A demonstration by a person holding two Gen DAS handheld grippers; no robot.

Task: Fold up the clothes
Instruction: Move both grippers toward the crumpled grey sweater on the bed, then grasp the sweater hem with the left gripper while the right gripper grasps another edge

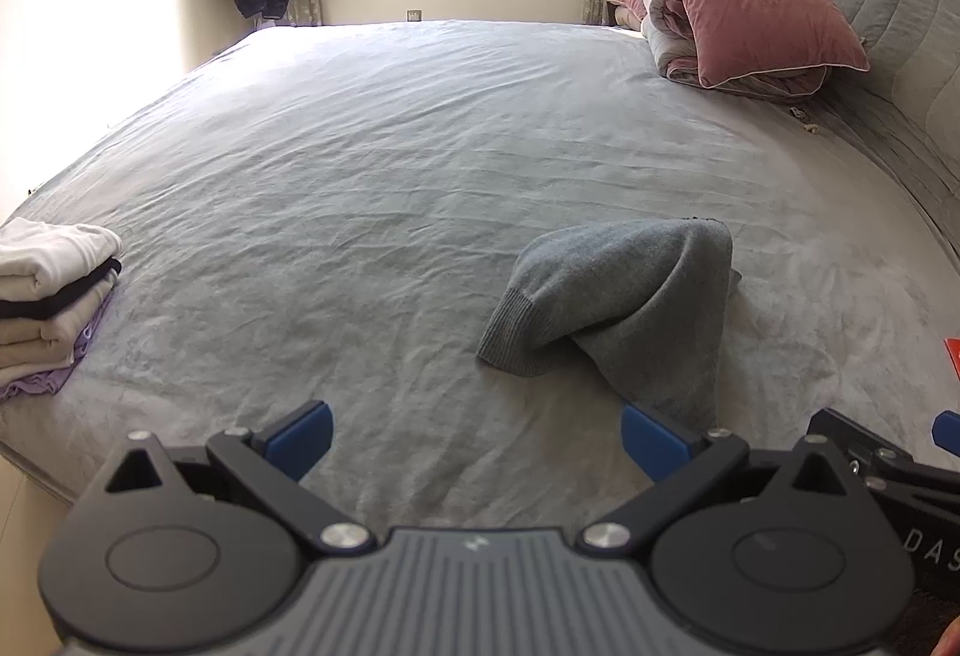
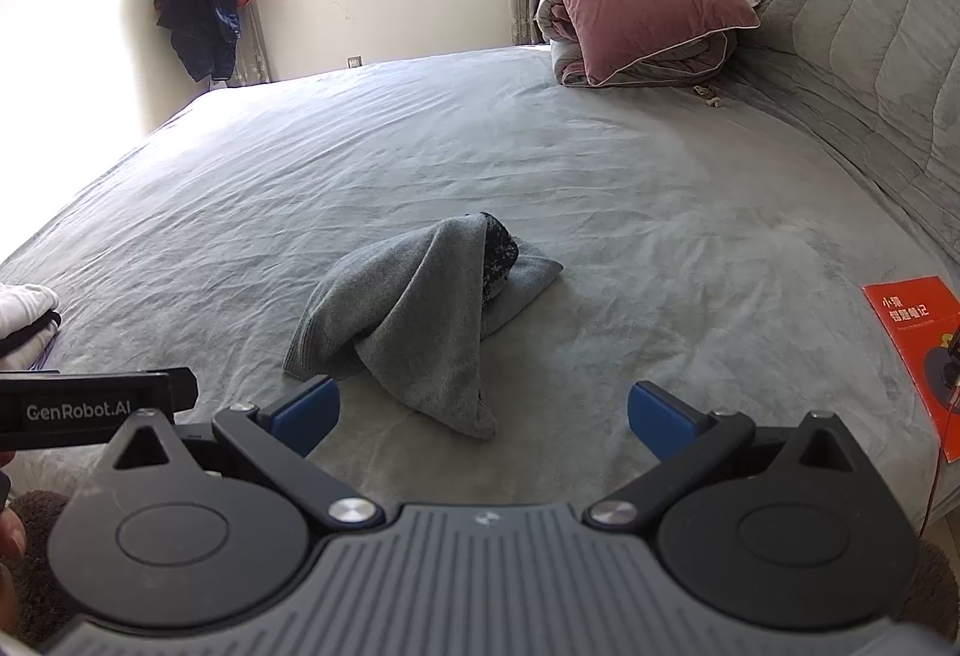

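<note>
Both the left gripper and right gripper hover spread wide, empty, near the bed's front edge. The crumpled grey sweater lies just beyond them; folded clothes sit far left.

Folded stack & red booklet cut off by edges.

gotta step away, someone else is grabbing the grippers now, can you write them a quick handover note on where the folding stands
Left gripper: open, empty, held low over the near edge of the bed.
Right gripper: open, empty, just short of the grey sweater.
Grey sweater: crumpled in a heap mid-bed, ribbed hem toward the left, not yet folded.
Done: a stack of folded clothes sits at the bed's left edge.
Left: spread the sweater flat, fold it, add it to the stack.
</note>
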